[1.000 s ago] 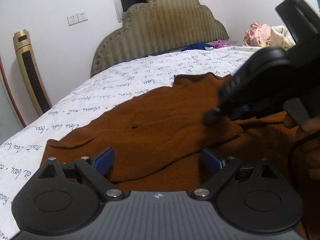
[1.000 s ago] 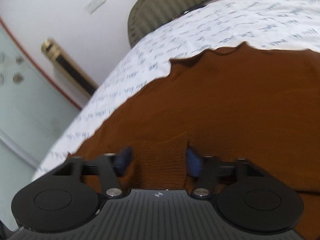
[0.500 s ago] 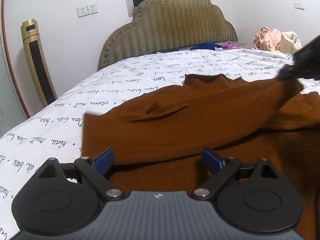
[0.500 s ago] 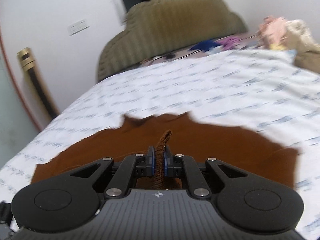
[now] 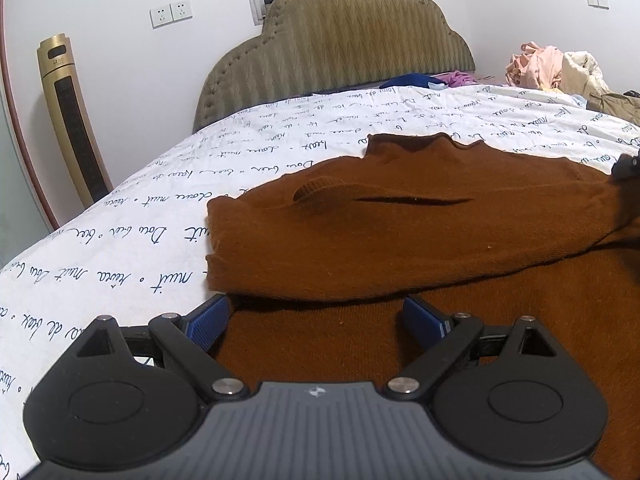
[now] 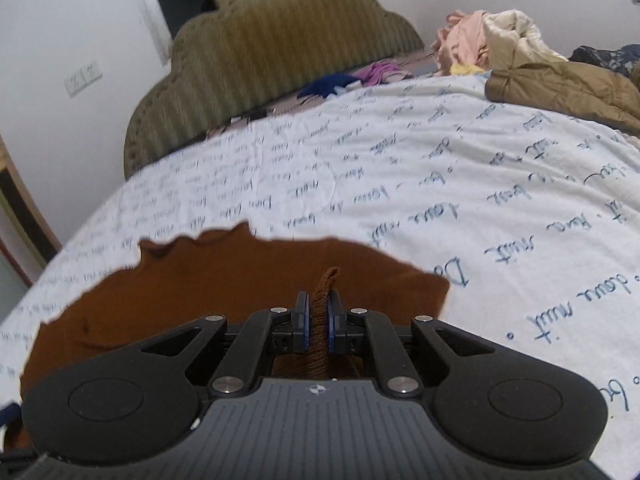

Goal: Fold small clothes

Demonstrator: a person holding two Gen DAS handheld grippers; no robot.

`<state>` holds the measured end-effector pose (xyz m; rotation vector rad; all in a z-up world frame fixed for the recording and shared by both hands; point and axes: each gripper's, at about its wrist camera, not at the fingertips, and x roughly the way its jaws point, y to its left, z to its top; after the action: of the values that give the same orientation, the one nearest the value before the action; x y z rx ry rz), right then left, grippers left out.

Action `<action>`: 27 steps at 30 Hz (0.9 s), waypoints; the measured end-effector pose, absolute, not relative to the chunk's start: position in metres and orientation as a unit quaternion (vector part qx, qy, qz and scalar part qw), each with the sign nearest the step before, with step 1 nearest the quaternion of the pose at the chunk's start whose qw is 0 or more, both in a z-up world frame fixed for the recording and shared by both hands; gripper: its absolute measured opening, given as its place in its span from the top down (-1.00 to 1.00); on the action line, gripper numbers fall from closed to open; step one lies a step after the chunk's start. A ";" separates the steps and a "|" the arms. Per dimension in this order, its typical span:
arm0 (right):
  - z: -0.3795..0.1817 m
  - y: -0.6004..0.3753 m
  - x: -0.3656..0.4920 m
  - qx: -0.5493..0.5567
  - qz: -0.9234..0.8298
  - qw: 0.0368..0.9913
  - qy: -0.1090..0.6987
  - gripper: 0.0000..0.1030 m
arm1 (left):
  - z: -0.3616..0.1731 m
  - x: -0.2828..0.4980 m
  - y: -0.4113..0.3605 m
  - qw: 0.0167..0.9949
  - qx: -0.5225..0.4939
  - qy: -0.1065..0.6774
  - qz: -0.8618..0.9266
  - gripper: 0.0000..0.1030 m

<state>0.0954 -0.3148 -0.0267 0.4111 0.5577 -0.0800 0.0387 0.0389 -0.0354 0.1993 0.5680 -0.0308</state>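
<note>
A brown knit sweater lies on the white bedsheet with blue script. One sleeve is folded across its body, with the cuff end at the left. My left gripper is open and empty, low over the sweater's near part, just in front of the folded sleeve. My right gripper is shut on a fold of the sweater, which stands up between the pads. The rest of the sweater spreads below and to the left of it. A small part of the right gripper shows at the right edge of the left wrist view.
An olive padded headboard stands at the bed's far end. A pile of clothes and a tan jacket lie at the far right. Blue and purple garments lie near the headboard. A gold tower fan stands left of the bed.
My right gripper closed on the sleeve and carried it to the right across the sweater, so the sleeve now lies folded over the body. My left gripper stayed open and nearly still.
</note>
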 end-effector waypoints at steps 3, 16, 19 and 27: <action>-0.028 -0.314 0.092 0.200 -0.042 0.940 0.273 0.75 | -0.034 0.039 0.042 0.954 0.096 0.283 -0.016 -0.84; 0.082 -0.262 0.107 0.141 0.067 0.964 0.216 0.75 | -0.027 0.027 0.017 0.955 0.148 0.254 -0.047 -0.84; 0.134 -0.221 0.113 0.090 0.118 0.972 0.183 0.76 | -0.022 0.024 0.000 0.953 0.169 0.241 -0.077 -0.84; 0.226 -0.151 0.114 0.038 0.219 0.967 0.124 0.76 | -0.017 0.009 -0.047 0.940 0.235 0.191 -0.159 -0.84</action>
<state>0.1135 -0.1510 0.2255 0.0771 0.2507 0.4428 0.0090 -0.0474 -0.0175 0.4794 0.3901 -0.3243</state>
